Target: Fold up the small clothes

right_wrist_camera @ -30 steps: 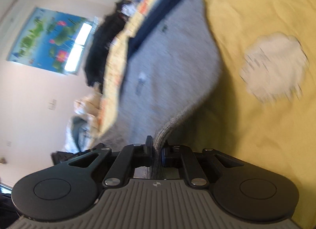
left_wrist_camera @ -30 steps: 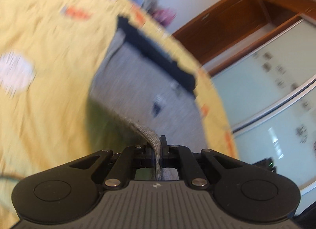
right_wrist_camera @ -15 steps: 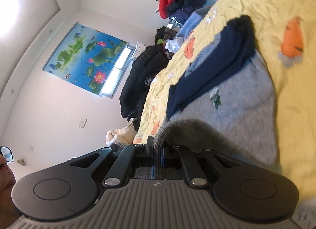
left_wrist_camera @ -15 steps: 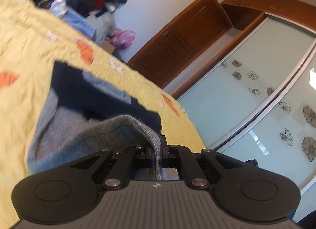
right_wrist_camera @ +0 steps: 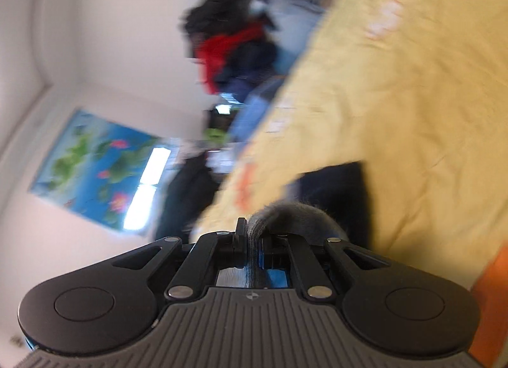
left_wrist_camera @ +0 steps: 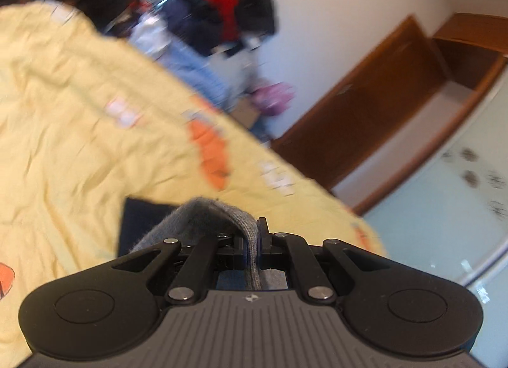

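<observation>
The left gripper (left_wrist_camera: 252,234) has its jaws clamped tight on a ridge of the grey sweater (left_wrist_camera: 203,225), and the right gripper (right_wrist_camera: 252,234) pinches another part of the same knit (right_wrist_camera: 295,218) just as firmly. The sweater lies on the yellow bedspread (left_wrist_camera: 79,133), its navy part (left_wrist_camera: 139,225) showing just beyond the raised grey fold. Both pinches look thin, only an edge of wool, so a quick pull could slip the knit free on one side and leave the fold crooked. Uneven travel between the two hands would skew the edges, and dragging may bunch the bedspread under it
</observation>
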`<state>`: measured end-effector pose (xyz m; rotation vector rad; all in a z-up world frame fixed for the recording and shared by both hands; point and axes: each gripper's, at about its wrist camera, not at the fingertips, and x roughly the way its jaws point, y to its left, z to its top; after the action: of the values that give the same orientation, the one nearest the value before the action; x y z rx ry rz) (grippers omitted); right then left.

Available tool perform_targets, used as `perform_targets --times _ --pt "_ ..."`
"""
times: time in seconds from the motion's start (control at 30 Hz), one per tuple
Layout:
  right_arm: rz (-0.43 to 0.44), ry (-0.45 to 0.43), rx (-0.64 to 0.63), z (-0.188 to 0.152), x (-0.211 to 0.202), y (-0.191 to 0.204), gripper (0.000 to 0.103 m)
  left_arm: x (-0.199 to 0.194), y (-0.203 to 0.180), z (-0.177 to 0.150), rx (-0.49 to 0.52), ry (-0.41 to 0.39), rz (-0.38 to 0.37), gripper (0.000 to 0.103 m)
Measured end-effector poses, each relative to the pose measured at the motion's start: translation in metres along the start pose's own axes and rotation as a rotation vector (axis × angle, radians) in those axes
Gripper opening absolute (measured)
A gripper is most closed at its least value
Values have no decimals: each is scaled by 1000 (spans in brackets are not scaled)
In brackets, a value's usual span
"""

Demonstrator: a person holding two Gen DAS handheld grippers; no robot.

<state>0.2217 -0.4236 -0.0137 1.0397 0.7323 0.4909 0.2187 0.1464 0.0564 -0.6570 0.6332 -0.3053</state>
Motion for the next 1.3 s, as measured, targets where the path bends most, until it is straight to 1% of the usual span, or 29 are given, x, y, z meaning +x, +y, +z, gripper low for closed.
perform_targets --times 0.1,0.2,0.23,0.27,0.3,0.33,0.37,0.4,0.43,0.47,0.5,0.53,0.57,0.6,0.63,0.67,0.7,0.73,0.8,0.9,0.93,0.97,1.0,1.03,1.1,1.2,1.23,1.27,1.3 --pt "1 10 5 1 15 -8 16 6 4 -2 16 -3 -11 5" --pt "20 -3 5 11 19 -8 16 11 -2 11 40 -30 -17 5" --pt "18 -12 9 16 23 -9 16 13 -4 16 48 -44 -9 5" --pt "9 -24 14 21 28 -10 16 20 -5 22 57 -42 20 5" --pt "-8 -41 34 26 30 -12 16 31 -5 26 70 -30 74 7" --pt "-27 -58 70 30 35 -18 19 43 -4 27 76 8 128 15" --pt "-53 -62 107 32 42 -25 27 57 -1 29 72 78 163 20" --pt "-71 -46 142 34 49 -32 35 66 1 29 60 137 198 29" --pt "-69 -36 174 33 56 -38 54 67 3 28 47 149 227 30" --pt "-41 -48 186 30 56 -39 57 62 3 25 48 123 233 31" --pt "-24 -62 172 27 52 -34 59 54 2 22 63 87 232 34" --pt "-20 -74 137 25 47 -27 64 44 -2 20 92 46 241 46" --pt "-30 -86 83 23 43 -18 65 34 -10 18 139 -5 258 56" --pt "-45 -94 28 21 38 -7 65 24 -19 12 204 -64 269 73" --pt "-63 -95 -21 19 35 1 65 18 -31 6 287 -112 275 80" --pt "-77 -93 -66 17 36 10 65 18 -43 -1 379 -134 277 80" --pt "-86 -88 -109 14 36 19 65 23 -56 -10 471 -129 282 80" --pt "-97 -81 -147 12 38 27 65 32 -67 -20 546 -107 295 80" --pt "-134 -54 -219 4 53 42 65 60 -82 -39 647 -55 362 80" --pt "-249 -12 -345 -14 81 52 65 104 -75 -53 666 40 443 80" --pt "-310 -6 -410 -22 87 52 64 117 -67 -55 658 72 497 80" --pt "-377 -11 -478 -29 97 51 64 125 -57 -57 641 84 526 81" --pt "-398 -36 -545 -37 100 49 62 120 -46 -56 597 51 496 87" --pt "-401 -57 -604 -44 101 48 62 118 -39 -51 554 66 486 91" --pt "-423 -77 -683 -53 102 50 62 116 -33 -48 533 68 485 95" --pt "-488 -70 -748 -57 111 58 63 116 -42 -51 560 60 523 95" --pt "-517 -67 -764 -59 112 61 63 113 -45 -53 570 44 556 95" --pt "-547 -68 -765 -62 110 66 63 104 -52 -57 577 19 595 95" --pt "-560 -75 -753 -66 104 72 64 91 -58 -62 581 -4 601 94"
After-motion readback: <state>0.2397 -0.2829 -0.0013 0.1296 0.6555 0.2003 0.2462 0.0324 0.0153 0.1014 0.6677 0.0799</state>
